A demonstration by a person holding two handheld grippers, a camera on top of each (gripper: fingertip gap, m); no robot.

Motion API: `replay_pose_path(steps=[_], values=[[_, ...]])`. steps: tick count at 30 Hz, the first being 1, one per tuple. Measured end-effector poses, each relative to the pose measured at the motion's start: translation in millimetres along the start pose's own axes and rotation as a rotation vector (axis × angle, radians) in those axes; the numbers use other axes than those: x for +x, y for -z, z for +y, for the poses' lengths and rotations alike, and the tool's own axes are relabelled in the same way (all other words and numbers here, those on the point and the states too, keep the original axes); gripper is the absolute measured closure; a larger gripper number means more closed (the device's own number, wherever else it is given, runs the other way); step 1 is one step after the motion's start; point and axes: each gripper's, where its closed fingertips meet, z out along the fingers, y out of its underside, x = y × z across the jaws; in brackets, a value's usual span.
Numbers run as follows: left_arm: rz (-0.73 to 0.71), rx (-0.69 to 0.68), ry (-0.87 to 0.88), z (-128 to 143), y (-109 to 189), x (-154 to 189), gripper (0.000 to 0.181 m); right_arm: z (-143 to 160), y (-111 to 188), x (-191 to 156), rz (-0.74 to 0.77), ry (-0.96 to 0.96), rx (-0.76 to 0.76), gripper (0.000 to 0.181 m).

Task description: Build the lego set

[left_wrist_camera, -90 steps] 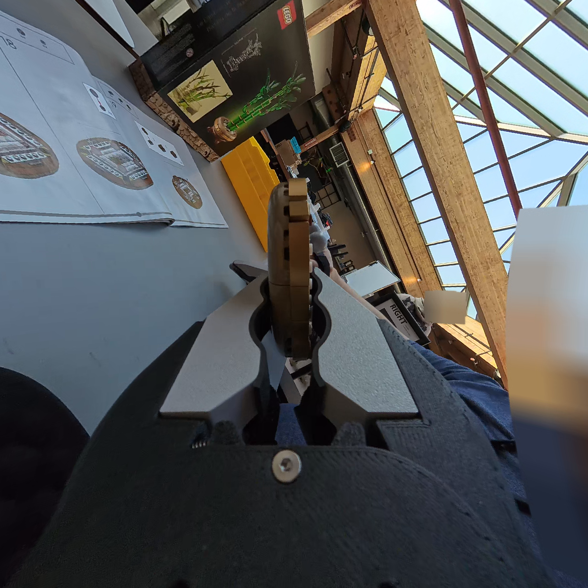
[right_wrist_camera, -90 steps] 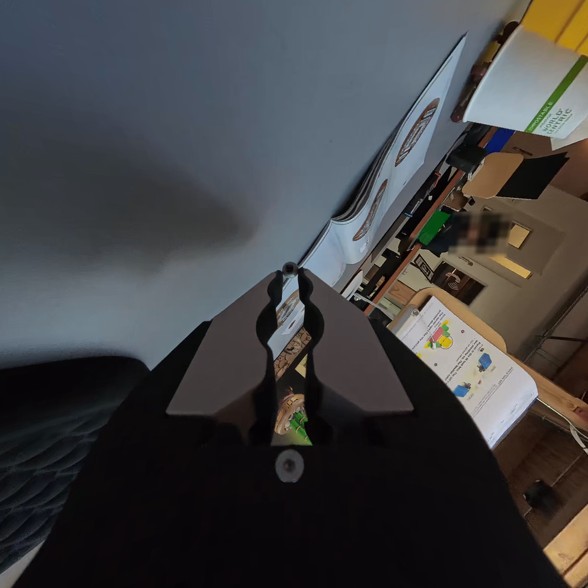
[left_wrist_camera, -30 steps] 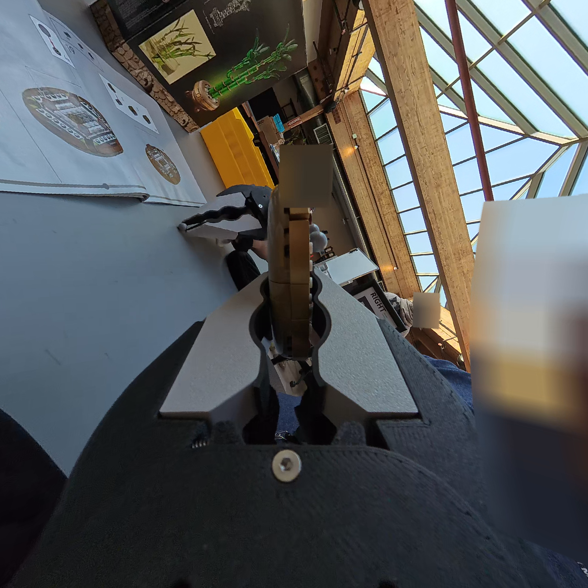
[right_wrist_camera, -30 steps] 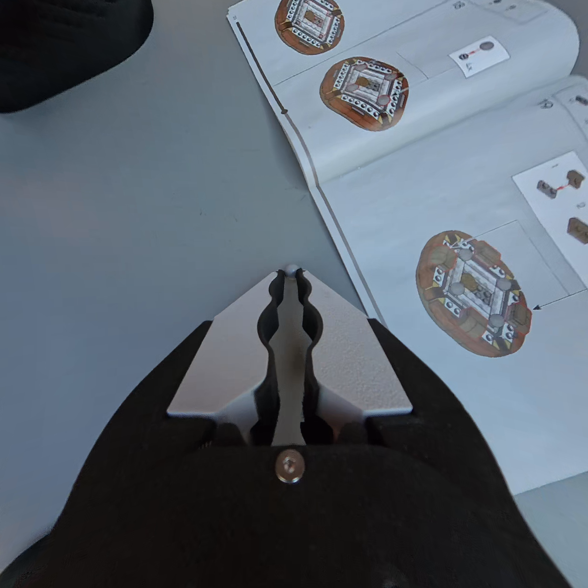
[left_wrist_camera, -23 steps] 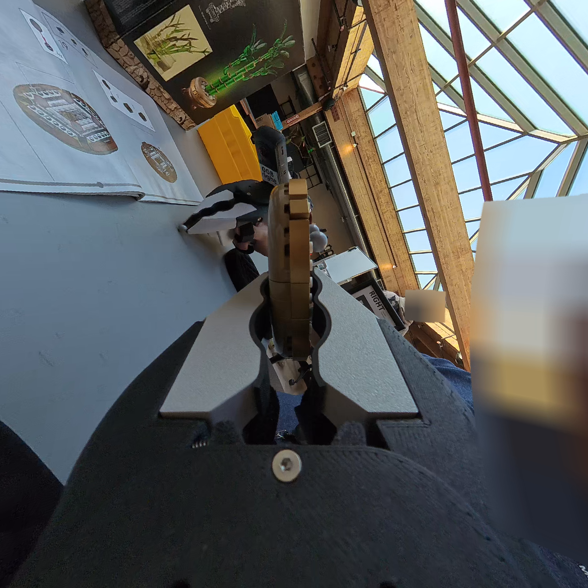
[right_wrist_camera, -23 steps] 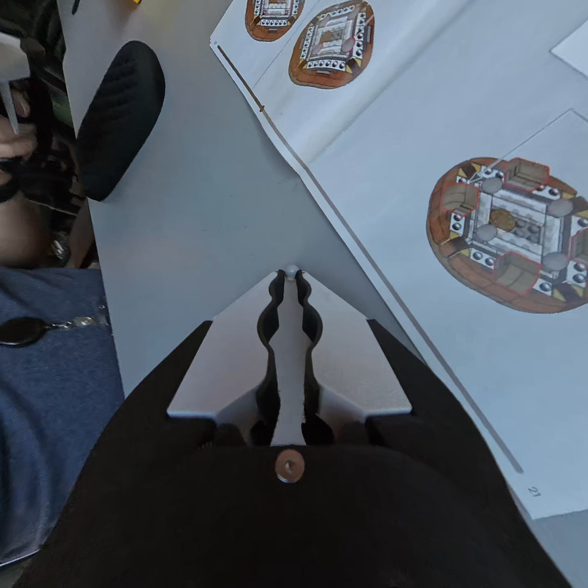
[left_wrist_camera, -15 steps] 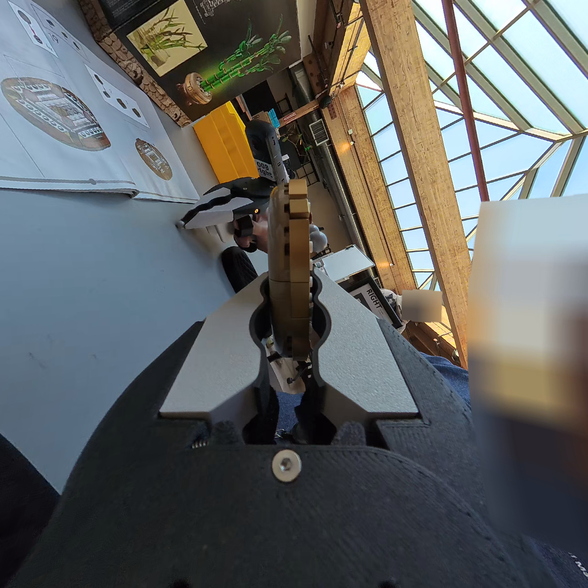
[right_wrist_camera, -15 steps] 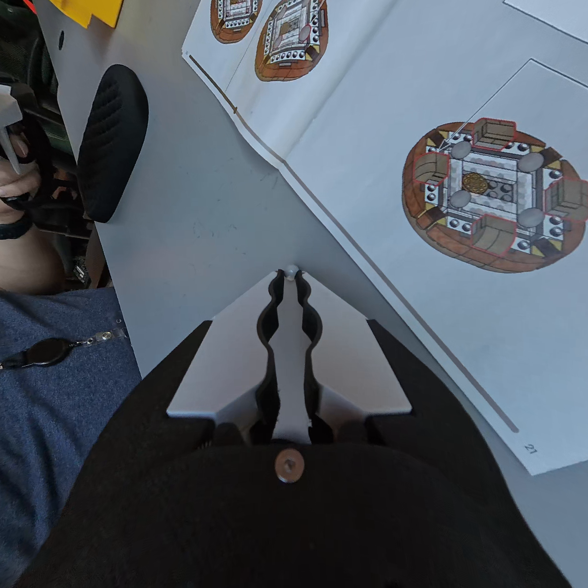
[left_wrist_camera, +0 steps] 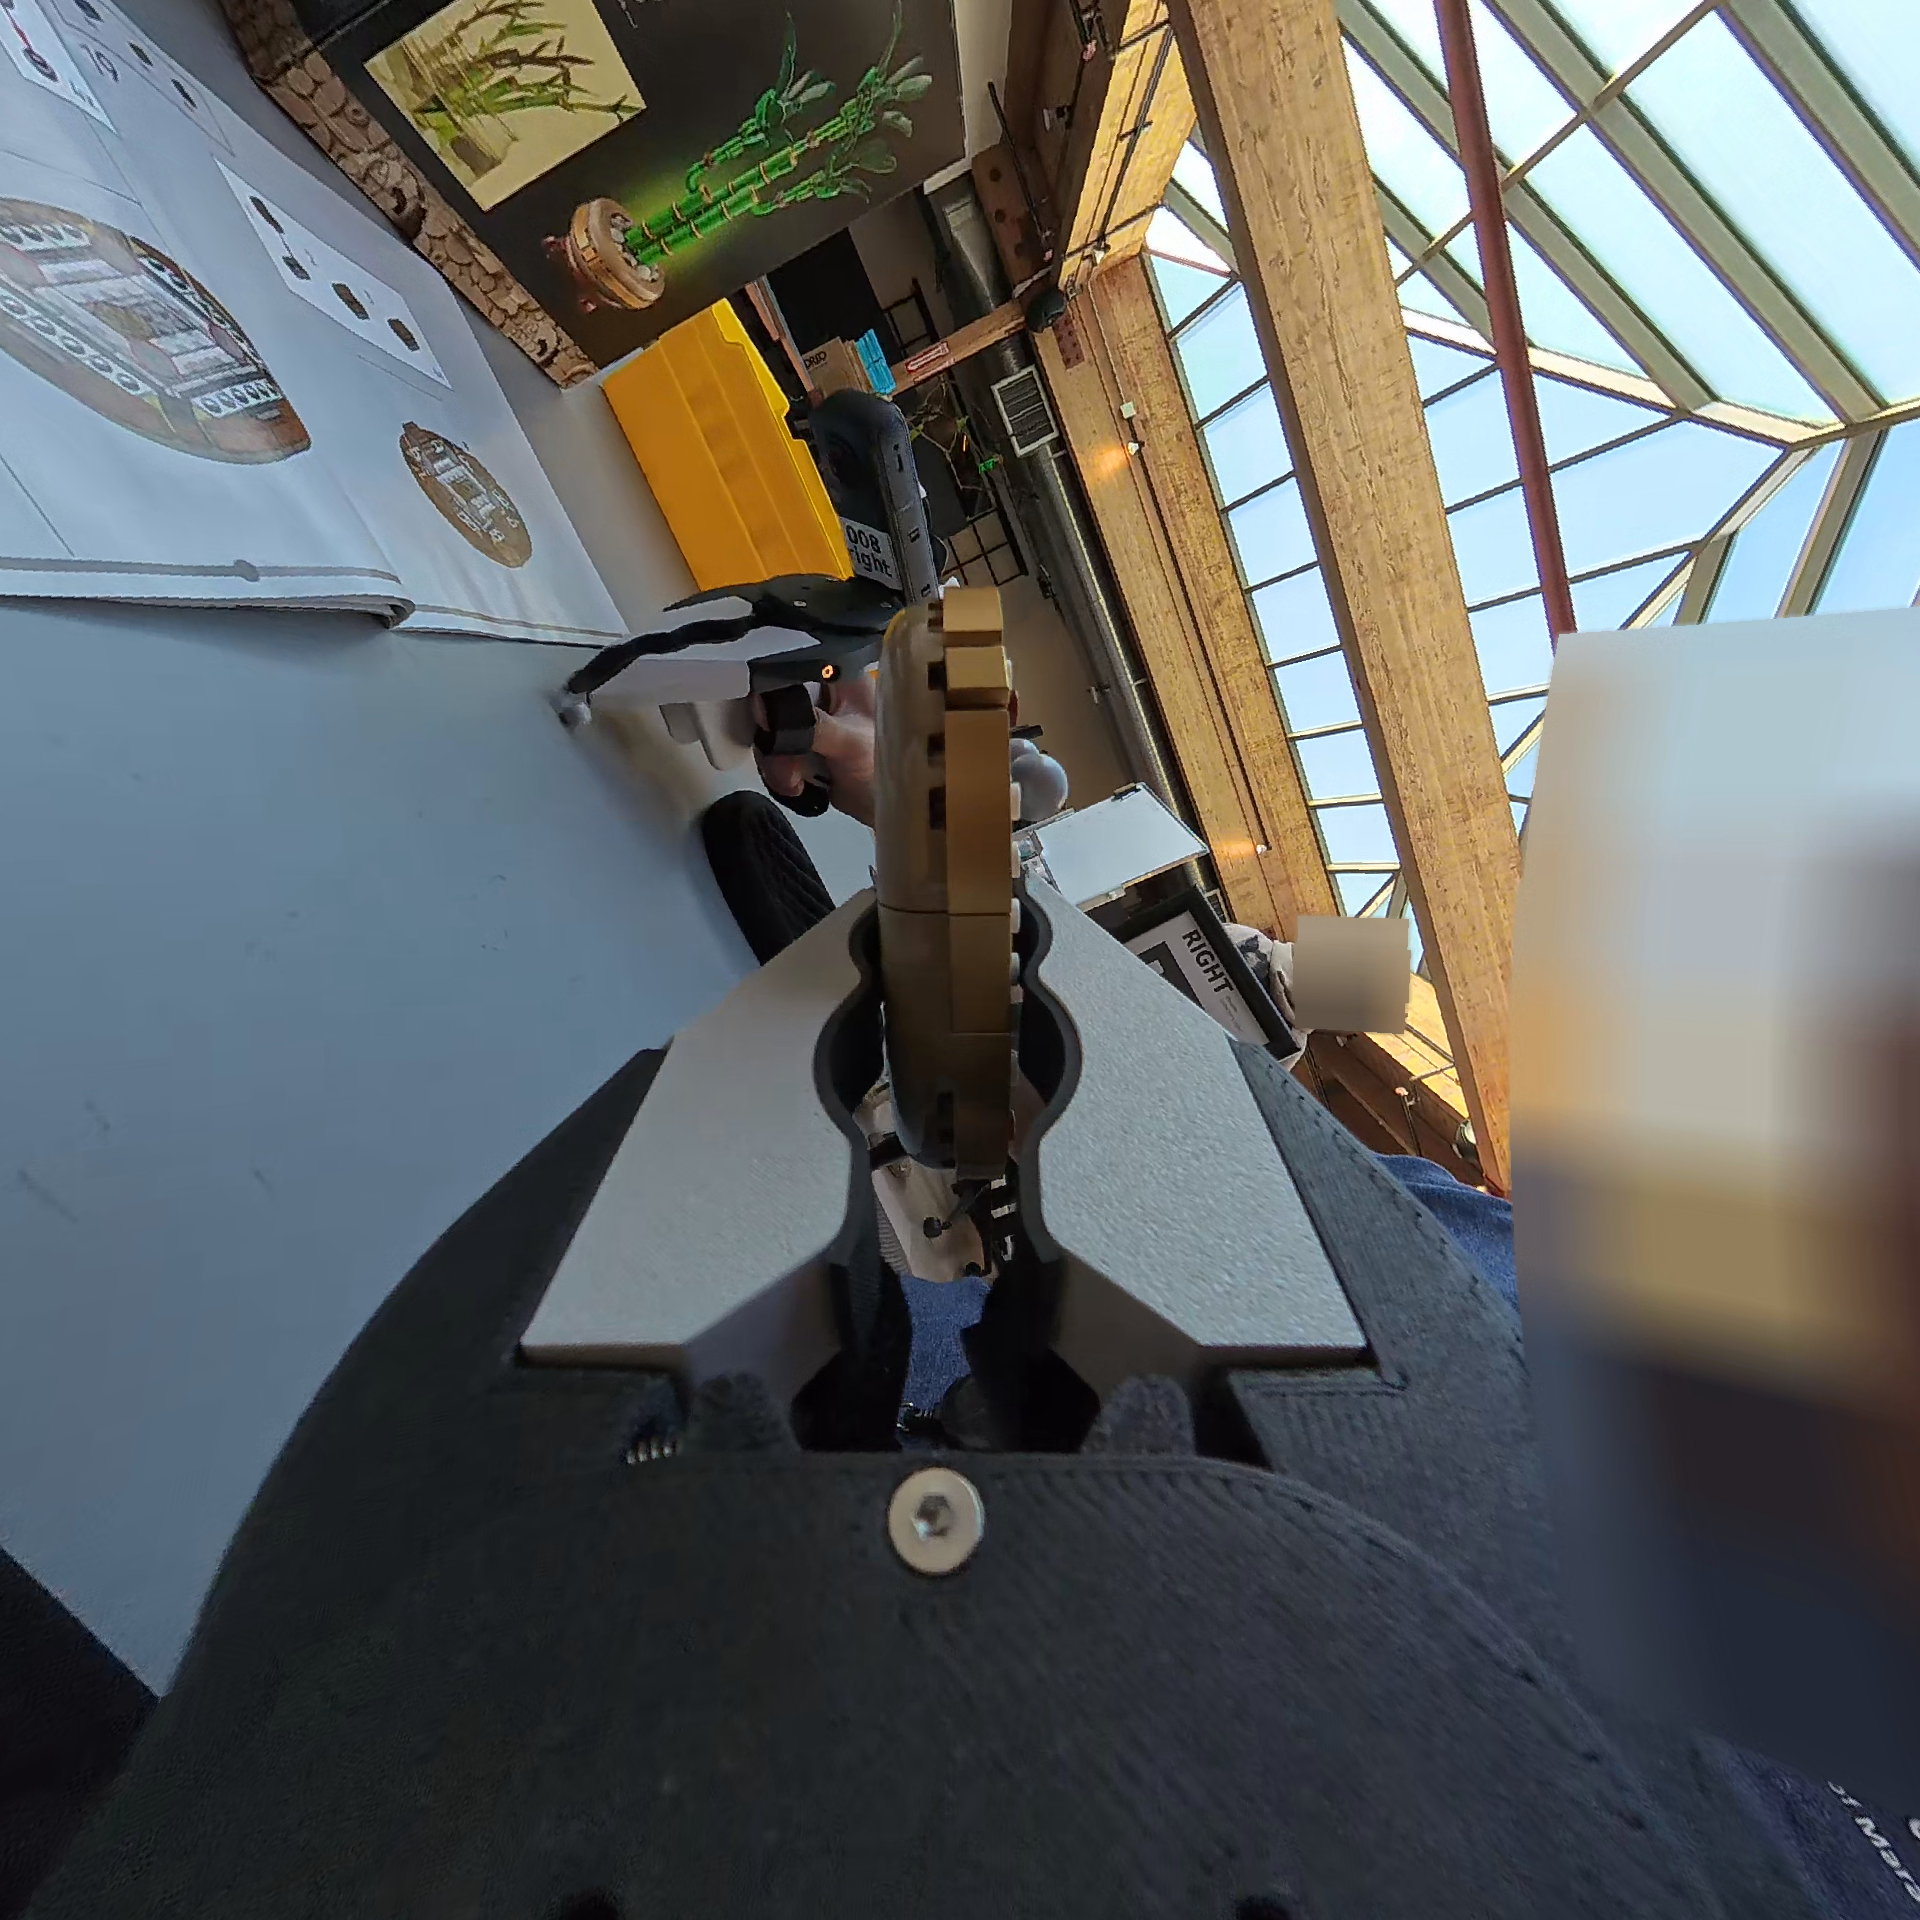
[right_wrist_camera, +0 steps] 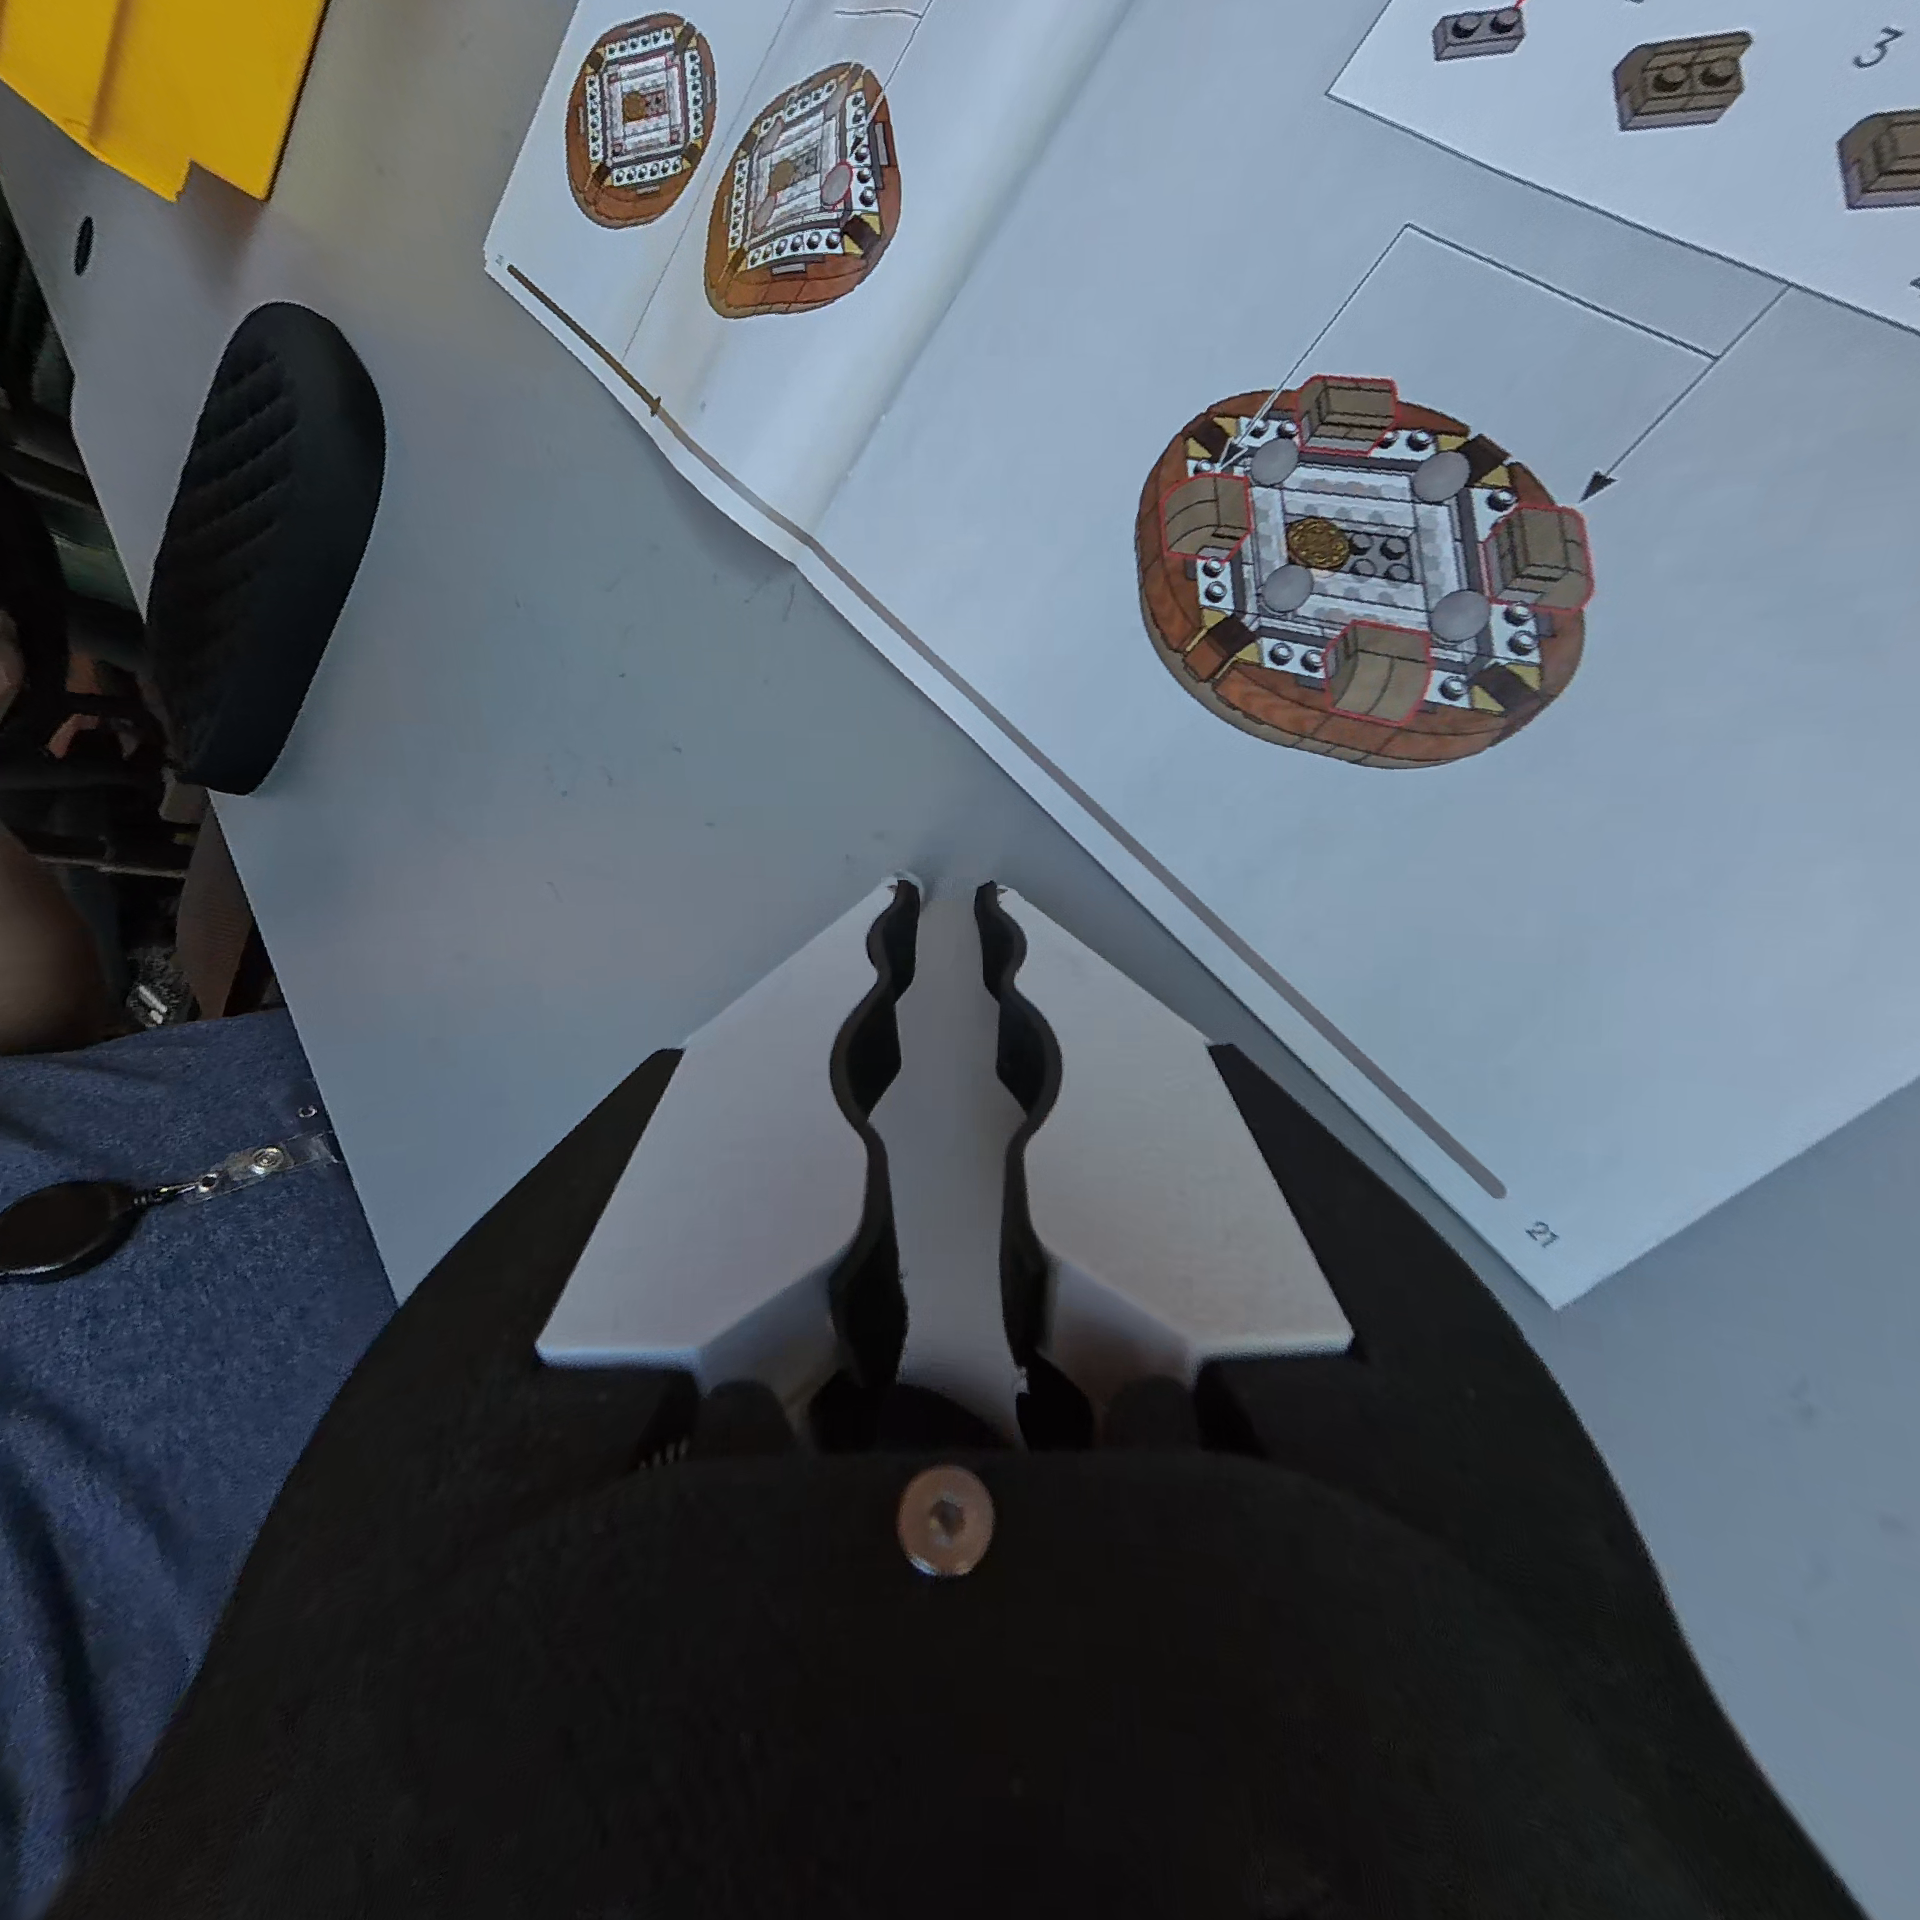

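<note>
My left gripper (left_wrist_camera: 945,914) is shut on a round brown lego base (left_wrist_camera: 940,790) and holds it on edge, above the grey table (left_wrist_camera: 260,935). My right gripper (right_wrist_camera: 940,888) points down at the table beside the open instruction booklet (right_wrist_camera: 1351,935). Its jaws stand a little apart and nothing shows between them. It also shows in the left wrist view (left_wrist_camera: 665,665), with a small grey round piece (left_wrist_camera: 569,712) at its tip, against the table.
The lego box (left_wrist_camera: 644,135) stands behind the booklet, with a yellow bin (left_wrist_camera: 727,468) next to it. A black padded armrest (right_wrist_camera: 260,540) sits at the table's edge. A person's blue clothing with a badge reel (right_wrist_camera: 62,1231) is at the lower left. The gap from one gripper's tips to the other's is roughly 25 centimeters. To reach the black padded armrest (right_wrist_camera: 260,540) in a straight line is about 15 centimeters for my left fingers, about 30 centimeters for my right.
My right gripper swung down to the table beside the booklet with the small grey piece at its tip, then its jaws parted slightly. My left gripper kept its hold on the base.
</note>
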Motion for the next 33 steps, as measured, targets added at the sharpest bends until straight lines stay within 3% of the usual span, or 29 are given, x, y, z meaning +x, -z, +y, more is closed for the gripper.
replay_pose_path(steps=[4,7,10,18,22,33], values=[[0.001,0.000,-0.001,0.4,-1.1,0.4,0.162,-2.4,5.5,-0.2,0.044,0.105,0.019,0.164],[-0.001,-0.001,-0.002,1.0,-0.7,0.4,0.162,-0.8,10.0,-18.4,0.087,0.426,0.034,0.164],[-0.001,0.002,-0.003,0.9,0.6,0.9,0.162,1.5,16.7,-19.5,0.249,0.641,0.039,0.167],[0.006,-0.002,0.001,1.9,-0.8,0.0,0.162,12.4,10.8,-26.0,0.142,0.463,0.050,0.172],[0.007,-0.003,-0.003,3.1,-0.9,1.6,0.162,21.2,-2.8,-52.6,0.018,0.513,0.013,0.172],[0.005,0.000,-0.003,3.0,1.0,1.7,0.162,10.4,-30.0,-63.4,0.029,0.553,0.017,0.170]])
